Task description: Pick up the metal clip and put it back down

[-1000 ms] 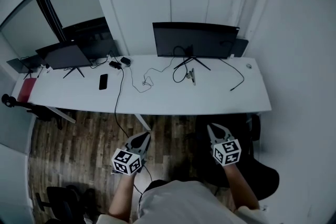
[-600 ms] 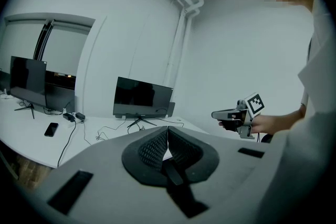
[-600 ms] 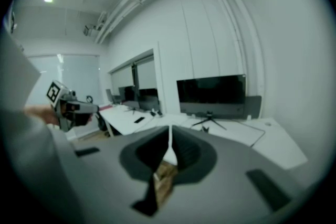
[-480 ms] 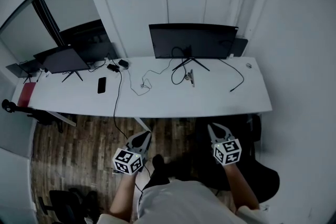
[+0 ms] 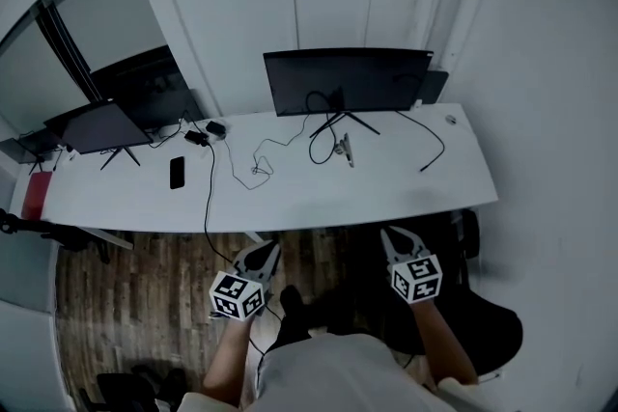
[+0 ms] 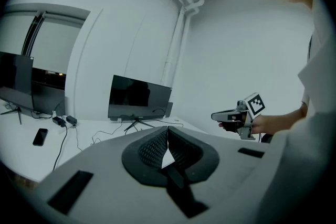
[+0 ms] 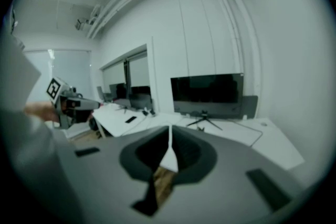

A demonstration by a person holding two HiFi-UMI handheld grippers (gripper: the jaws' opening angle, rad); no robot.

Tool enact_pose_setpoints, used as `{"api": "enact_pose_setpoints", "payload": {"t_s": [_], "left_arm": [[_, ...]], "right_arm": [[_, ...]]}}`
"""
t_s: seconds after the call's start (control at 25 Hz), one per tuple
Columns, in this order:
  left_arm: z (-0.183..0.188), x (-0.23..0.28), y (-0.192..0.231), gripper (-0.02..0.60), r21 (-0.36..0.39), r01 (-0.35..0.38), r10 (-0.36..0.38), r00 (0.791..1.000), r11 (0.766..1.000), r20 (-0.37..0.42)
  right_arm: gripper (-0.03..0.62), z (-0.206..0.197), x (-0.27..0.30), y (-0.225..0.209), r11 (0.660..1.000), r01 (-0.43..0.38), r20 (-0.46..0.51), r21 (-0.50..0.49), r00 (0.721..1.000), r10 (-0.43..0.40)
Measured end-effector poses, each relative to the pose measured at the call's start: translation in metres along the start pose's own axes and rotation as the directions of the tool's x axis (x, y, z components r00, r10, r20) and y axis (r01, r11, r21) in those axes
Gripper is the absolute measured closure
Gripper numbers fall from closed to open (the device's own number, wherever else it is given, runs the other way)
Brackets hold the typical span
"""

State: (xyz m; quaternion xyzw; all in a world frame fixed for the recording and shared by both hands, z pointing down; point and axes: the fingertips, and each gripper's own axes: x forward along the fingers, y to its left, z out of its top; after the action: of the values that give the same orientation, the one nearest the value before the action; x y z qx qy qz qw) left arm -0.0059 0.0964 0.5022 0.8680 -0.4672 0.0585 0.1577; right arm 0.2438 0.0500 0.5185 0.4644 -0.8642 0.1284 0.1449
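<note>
Currently on record, item by item.

Metal clip (image 5: 346, 150): lies flat on the white desk (image 5: 290, 198), just in front of the foot of the right-hand monitor (image 5: 348, 80). Neither gripper touches it.

Left gripper (image 5: 263, 252): held over the wooden floor (image 5: 126, 275), short of the desk's near edge. Its jaws are pressed together tip to tip with nothing between them, as the left gripper view (image 6: 168, 131) confirms. The clip lies well apart from it, ahead and off to its right, towards the back of the desk.

Right gripper (image 5: 395, 238): held just short of the desk's near edge, beside a black chair (image 5: 488, 323). Its jaws are closed on each other and empty, as the right gripper view (image 7: 170, 131) shows. The clip lies ahead and slightly to its left, well apart. In the head view this gripper is the nearer of the two.

Both gripper views: the clip is too small to pick out.

Other stock on the desk:
- Black phone (image 5: 177, 173), flat, left of centre.
- Second dark screen (image 5: 97, 125) at the left end.
- Loose coil of thin cable (image 5: 253, 171) between the phone and the clip.
- Small mouse (image 5: 450, 120) at the far right corner.
- Red object (image 5: 29, 195) at the left edge.
</note>
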Motion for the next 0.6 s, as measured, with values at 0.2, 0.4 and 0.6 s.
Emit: {"api": "enact_pose_setpoints", "payload": {"t_s": [0.2,0.4,0.6], "left_arm": [[0.006,0.018,0.03,0.549,0.0,0.037,-0.037,0.999,0.999,-0.018],[0.015,0.035,0.062,0.549,-0.003,0.072,-0.072,0.997,0.997,-0.022],[0.024,0.048,0.088,0.548,-0.008,0.106,-0.106,0.994,0.994,-0.023]], "right_arm": [[0.56,0.009,0.027,0.0,0.999,0.037,-0.01,0.005,0.999,-0.037],[0.56,0.016,0.052,0.002,0.997,0.072,-0.024,0.007,0.997,-0.072],[0.56,0.028,0.074,0.005,0.995,0.103,-0.031,0.007,0.994,-0.103]]}}
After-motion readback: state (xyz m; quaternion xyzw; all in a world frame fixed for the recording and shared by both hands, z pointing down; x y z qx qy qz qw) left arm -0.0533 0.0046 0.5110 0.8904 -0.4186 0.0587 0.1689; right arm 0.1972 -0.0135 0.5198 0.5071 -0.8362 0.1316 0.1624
